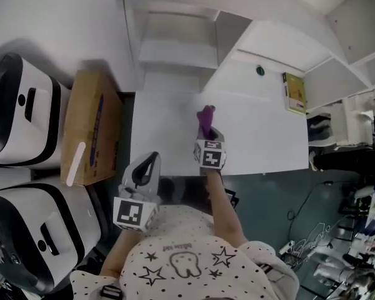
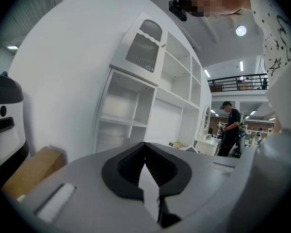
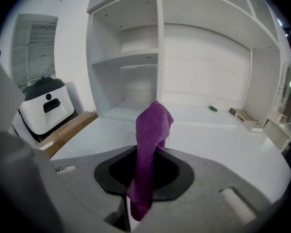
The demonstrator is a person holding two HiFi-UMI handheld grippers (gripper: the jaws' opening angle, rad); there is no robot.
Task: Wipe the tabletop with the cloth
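Note:
A purple cloth (image 1: 205, 116) sticks up from my right gripper (image 1: 208, 131), which is shut on it above the near middle of the white tabletop (image 1: 269, 130). In the right gripper view the cloth (image 3: 153, 127) rises out between the closed jaws of the gripper (image 3: 146, 152) and its top flops over; the tabletop (image 3: 228, 140) lies beyond. My left gripper (image 1: 151, 159) hangs off the table's near left corner, close to the person's body. In its own view the gripper (image 2: 145, 148) is shut with nothing held.
A cardboard box (image 1: 90, 127) stands left of the table, beside two white machines (image 1: 22, 111). A yellow-green booklet (image 1: 294, 92) and a small dark object (image 1: 260, 70) lie at the far right. White shelves (image 1: 175, 42) rise behind. Cables (image 1: 312, 242) litter the floor.

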